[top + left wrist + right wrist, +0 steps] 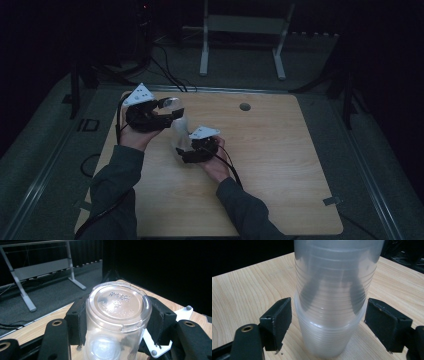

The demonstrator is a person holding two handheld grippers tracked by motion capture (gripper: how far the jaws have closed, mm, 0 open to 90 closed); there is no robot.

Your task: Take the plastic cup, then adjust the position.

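Stack of clear plastic cups point(178, 131), nested one in another, held tilted just above the wooden counter point(280, 165), near its left middle. Upper end, a cup base with moulded lettering point(117, 302), clamped between the black pads of the left tongs point(172, 107); those tongs closed firmly on the top cup. Lower part of the stack point(329, 327) sitting between the jaws of the right tongs point(181, 152), rims ribbed and cloudy; jaws set fairly wide, a small gap visible on each side of the cups, pads not pressing. Person's left hand point(132, 135) and right hand point(215, 167) gripping the tools, grey sleeves entering from the bottom edge. Round hole point(244, 106) in the counter farther back. Beyond, a pale metal frame point(240, 35) on dark floor.
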